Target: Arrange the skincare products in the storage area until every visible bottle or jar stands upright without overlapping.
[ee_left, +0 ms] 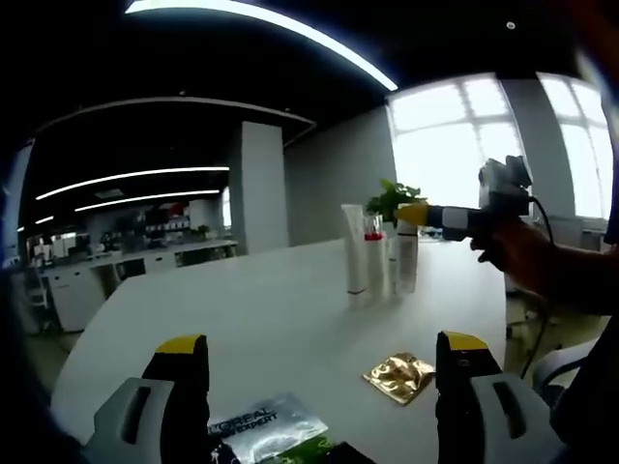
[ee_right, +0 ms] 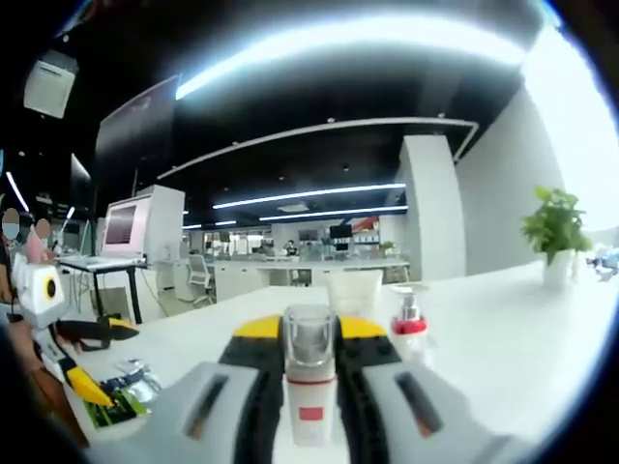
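while the right claw (ee_right: 309,387) grips a clear-capped bottle (ee_right: 309,382) upright beside the white tube (ee_left: 355,249), placement is underway; next, release gently. the left claw (ee_left: 319,387) hovers wide open, empty.

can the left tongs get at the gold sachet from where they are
Probably yes. The left tongs stand open, and the gold sachet lies flat on the white table just ahead, between the two jaws toward the right one. Nothing sits between them; the silver packet lies off to the left.
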Motion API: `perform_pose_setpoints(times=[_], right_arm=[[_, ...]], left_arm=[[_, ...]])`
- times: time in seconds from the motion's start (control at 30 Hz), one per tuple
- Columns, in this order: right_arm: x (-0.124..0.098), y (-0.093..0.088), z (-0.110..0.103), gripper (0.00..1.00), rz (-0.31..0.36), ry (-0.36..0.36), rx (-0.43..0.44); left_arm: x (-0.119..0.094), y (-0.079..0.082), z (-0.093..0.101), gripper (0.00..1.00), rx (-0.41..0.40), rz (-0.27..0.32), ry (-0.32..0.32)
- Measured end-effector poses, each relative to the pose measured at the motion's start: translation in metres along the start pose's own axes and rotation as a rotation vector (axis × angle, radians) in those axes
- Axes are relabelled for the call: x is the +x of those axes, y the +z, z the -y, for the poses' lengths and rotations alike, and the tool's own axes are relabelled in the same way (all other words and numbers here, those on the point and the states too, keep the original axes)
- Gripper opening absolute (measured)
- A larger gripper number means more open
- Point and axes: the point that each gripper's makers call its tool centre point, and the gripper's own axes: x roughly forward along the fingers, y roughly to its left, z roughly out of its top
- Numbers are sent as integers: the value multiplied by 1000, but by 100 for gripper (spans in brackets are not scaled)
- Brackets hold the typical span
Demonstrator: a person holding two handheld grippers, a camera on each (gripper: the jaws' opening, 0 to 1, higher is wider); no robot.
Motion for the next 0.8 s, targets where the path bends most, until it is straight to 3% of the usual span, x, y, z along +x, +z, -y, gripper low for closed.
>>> perform_pose_setpoints(times=[0.27, 0.8], right_arm=[[8, -9, 10, 18, -18, -36, -26], [25, -34, 25, 18, -53, -104, -23]], left_arm=[[0, -5, -4, 99, 44, -7, 8], [5, -9, -12, 98, 21, -4, -39]])
